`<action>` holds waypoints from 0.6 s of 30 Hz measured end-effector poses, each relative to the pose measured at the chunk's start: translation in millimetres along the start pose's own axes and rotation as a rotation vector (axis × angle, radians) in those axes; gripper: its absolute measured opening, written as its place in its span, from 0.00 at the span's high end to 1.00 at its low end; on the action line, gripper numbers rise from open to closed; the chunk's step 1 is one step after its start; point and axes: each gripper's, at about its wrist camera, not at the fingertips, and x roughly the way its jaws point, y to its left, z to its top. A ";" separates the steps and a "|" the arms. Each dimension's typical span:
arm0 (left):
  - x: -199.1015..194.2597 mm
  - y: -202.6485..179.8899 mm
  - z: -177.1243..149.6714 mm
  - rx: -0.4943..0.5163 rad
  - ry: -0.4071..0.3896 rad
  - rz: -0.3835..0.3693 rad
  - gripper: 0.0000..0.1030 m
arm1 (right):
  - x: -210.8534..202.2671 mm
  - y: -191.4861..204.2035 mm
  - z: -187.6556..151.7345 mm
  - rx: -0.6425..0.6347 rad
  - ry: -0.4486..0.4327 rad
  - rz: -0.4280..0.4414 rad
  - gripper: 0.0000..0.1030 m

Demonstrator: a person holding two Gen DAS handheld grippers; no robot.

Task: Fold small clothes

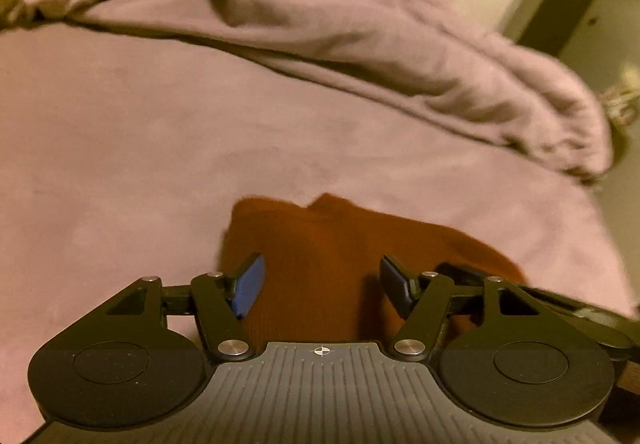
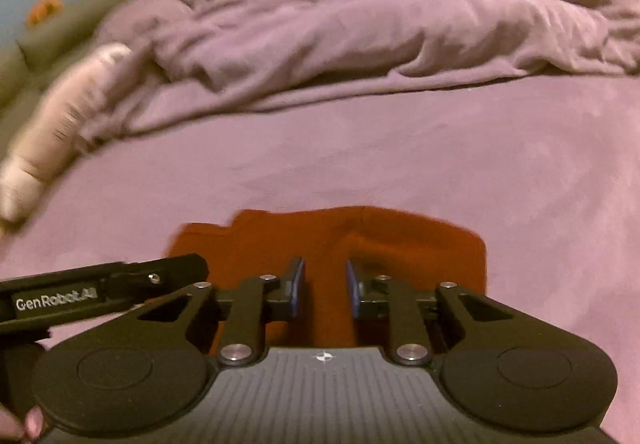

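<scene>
On the purple bed point(image 1: 120, 147), rust garment point(image 1: 320, 264), left gripper point(image 1: 322, 286) fingers spread, right gripper point(image 2: 325, 290) fingers narrowly parted, pale roll point(image 2: 64, 123) right view only.

Dim, warm yellowish indoor light tints both views. Motion blur smears the crumpled blanket point(image 1: 320, 15) and the pale pillow point(image 2: 68, 115) (worst at the left edge). Fisheye distortion bows the bed point(image 2: 400, 163), and corners darken.

A rust-red ribbed knit garment point(image 2: 332, 240) lies flat on a mauve-covered bed point(image 2: 400, 155), just ahead of the right gripper point(image 2: 325, 284), whose jaws stand narrowly apart with nothing between them. A rumpled mauve duvet point(image 2: 380, 15) is heaped beyond; the black left gripper point(image 2: 120, 284) juts in from the left.
</scene>
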 end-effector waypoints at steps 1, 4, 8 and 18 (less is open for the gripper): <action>8.5 -3.6 -2.0 0.039 0.010 0.019 0.32 | 10.5 1.5 2.3 -0.012 0.000 -0.016 0.88; 34.6 -8.5 -2.9 0.068 0.047 0.070 0.23 | 36.0 -5.3 5.5 -0.019 0.006 -0.041 1.00; 54.3 -9.5 1.8 0.055 0.071 0.112 0.09 | 62.6 -17.1 9.9 0.007 -0.008 -0.037 1.00; -23.7 -5.0 -25.7 0.117 0.011 0.073 0.07 | 10.1 -9.2 -6.4 -0.038 -0.056 -0.013 1.00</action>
